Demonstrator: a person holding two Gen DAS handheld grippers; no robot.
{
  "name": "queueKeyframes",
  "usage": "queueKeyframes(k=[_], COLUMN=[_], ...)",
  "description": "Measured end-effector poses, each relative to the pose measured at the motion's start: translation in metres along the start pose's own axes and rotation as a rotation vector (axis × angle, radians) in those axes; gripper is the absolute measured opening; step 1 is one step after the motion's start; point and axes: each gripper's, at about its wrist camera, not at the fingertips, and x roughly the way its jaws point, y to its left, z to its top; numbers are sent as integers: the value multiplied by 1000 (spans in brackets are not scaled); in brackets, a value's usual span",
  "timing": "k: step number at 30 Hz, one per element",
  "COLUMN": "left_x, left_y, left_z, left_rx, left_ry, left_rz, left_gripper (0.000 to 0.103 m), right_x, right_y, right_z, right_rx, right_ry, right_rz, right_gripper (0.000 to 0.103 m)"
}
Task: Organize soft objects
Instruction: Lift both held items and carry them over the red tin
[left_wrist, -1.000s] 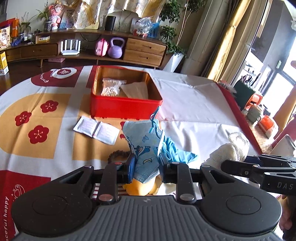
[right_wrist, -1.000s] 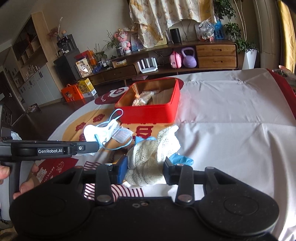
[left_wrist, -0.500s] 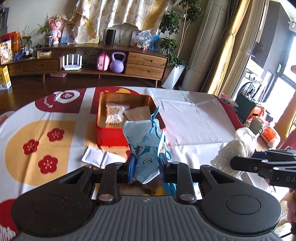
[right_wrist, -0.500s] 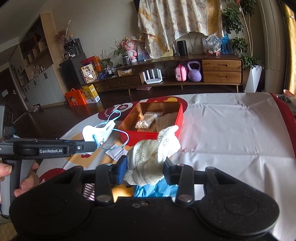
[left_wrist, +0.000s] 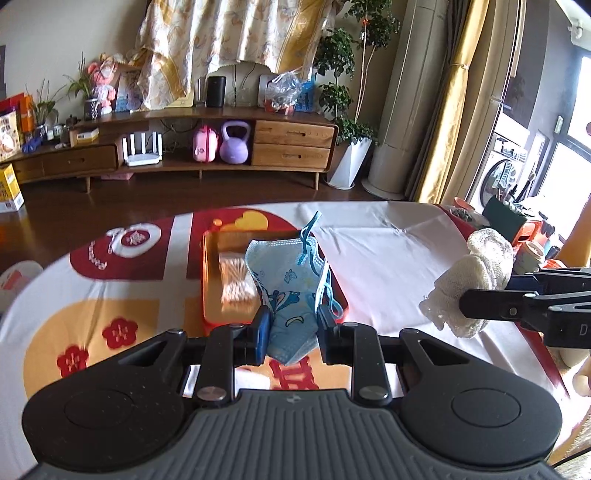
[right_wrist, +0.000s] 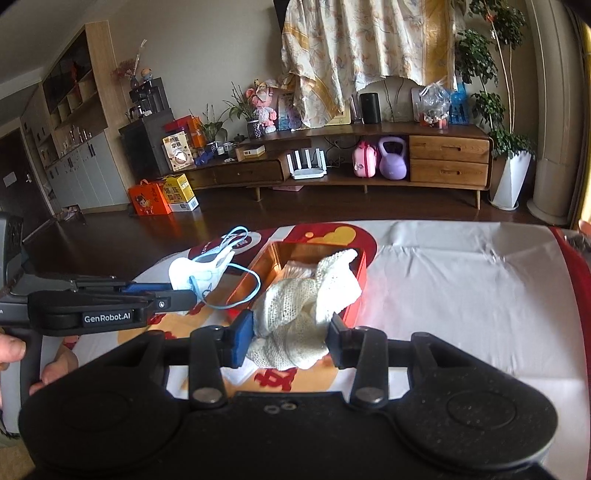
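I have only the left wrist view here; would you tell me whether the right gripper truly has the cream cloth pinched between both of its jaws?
Observer: Yes. In the right wrist view the right gripper has one of its jaws pressed against each side of the cream cloth.
Operator: Thank you. Where is it hanging?
Observer: From that camera its upper corner overlaps the opening of the red tin; I cannot tell its height above the tin.
Operator: And how does my own load look from there?
Observer: The mask shows its white side, and one blue ear loop hangs free beside the left gripper.
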Motion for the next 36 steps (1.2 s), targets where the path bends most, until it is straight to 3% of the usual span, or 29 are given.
queueKeyframes(k=[14, 36], left_x=[63, 177], left_y=[15, 38], left_z=[28, 49], left_rx=[31, 52], left_ry=[44, 140], left_rz=[47, 111], left_gripper=[26, 26], right_x=[68, 181], right_y=[-10, -16], right_z=[21, 15], right_rx=[-43, -91], right_ry=[31, 164], right_rz=[-42, -35], right_gripper=[41, 42])
